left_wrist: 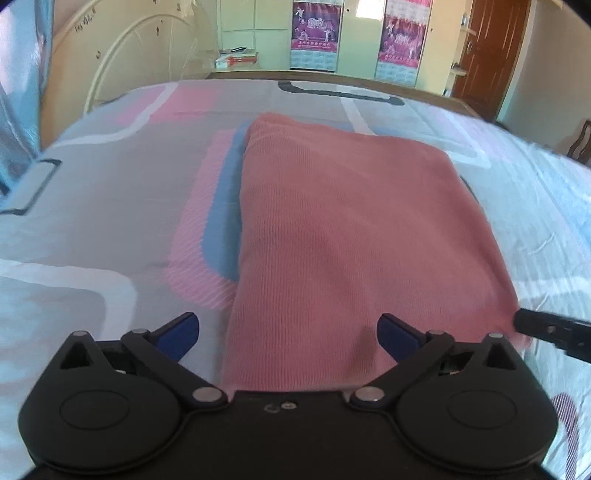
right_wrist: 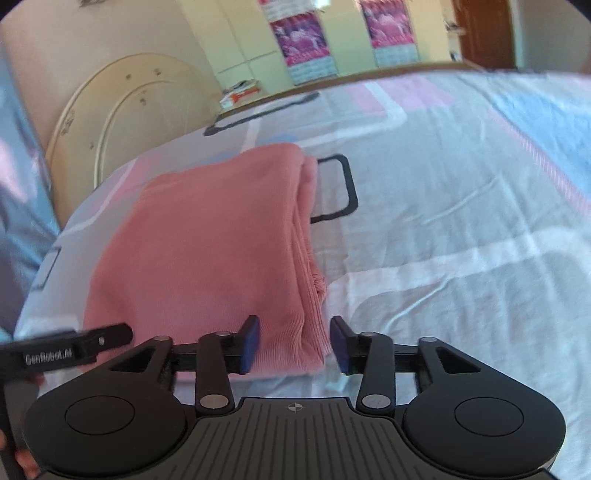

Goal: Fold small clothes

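A pink knit garment lies folded into a rectangle on the bed. It also shows in the right wrist view, with stacked layers along its right edge. My left gripper is open wide and empty, just above the garment's near left corner. My right gripper is open and empty, with the garment's near right corner between its blue pads. The right gripper's finger shows at the right edge of the left wrist view. The left gripper shows at the left of the right wrist view.
The bed sheet is patterned in grey, pink, blue and white. A cream headboard stands at the left. Boxes sit on a surface beyond the bed. Calendars hang on the far wall beside a brown door.
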A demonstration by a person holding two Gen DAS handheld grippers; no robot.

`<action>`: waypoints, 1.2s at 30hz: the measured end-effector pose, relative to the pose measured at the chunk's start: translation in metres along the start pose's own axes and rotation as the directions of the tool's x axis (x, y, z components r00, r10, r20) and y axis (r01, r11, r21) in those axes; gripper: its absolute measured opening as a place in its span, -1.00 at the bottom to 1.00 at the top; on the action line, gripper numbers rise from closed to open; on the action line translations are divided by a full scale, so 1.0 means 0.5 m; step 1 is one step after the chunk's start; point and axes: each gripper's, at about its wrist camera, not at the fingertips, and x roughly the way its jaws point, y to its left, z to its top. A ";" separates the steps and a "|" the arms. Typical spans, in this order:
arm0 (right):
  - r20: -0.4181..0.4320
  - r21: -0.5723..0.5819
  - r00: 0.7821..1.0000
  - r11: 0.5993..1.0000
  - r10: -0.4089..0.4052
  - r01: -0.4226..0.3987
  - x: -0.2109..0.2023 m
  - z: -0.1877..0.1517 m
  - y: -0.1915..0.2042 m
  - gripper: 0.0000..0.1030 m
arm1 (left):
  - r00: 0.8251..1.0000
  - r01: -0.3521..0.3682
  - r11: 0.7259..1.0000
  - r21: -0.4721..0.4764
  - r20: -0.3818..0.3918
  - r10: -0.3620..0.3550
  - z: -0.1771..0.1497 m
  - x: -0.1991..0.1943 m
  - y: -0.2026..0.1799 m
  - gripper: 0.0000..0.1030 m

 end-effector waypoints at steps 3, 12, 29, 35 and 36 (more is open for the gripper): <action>0.008 -0.028 1.000 0.999 0.030 -0.030 -0.050 -0.010 0.009 0.23 | 0.999 -0.040 0.999 0.016 0.008 0.040 -0.009 -0.044 -0.015 0.99; 0.037 -0.147 0.990 0.981 0.134 -0.127 -0.240 -0.047 0.026 0.54 | 0.990 -0.042 0.999 0.016 0.132 0.040 -0.079 -0.263 -0.070 0.99; 0.216 -0.266 0.961 0.958 0.171 -0.110 -0.603 -0.198 0.042 0.99 | 0.965 -0.128 0.991 -0.041 0.226 0.134 -0.264 -0.574 -0.187 0.99; 0.263 -0.276 0.949 0.956 0.176 -0.101 -0.662 -0.239 0.058 0.99 | 0.965 -0.110 0.991 -0.078 0.232 0.126 -0.296 -0.626 -0.179 0.99; 0.271 -0.280 0.947 0.955 0.175 -0.096 -0.670 -0.245 0.062 0.99 | 0.964 -0.110 0.990 -0.083 0.235 0.127 -0.303 -0.633 -0.177 0.99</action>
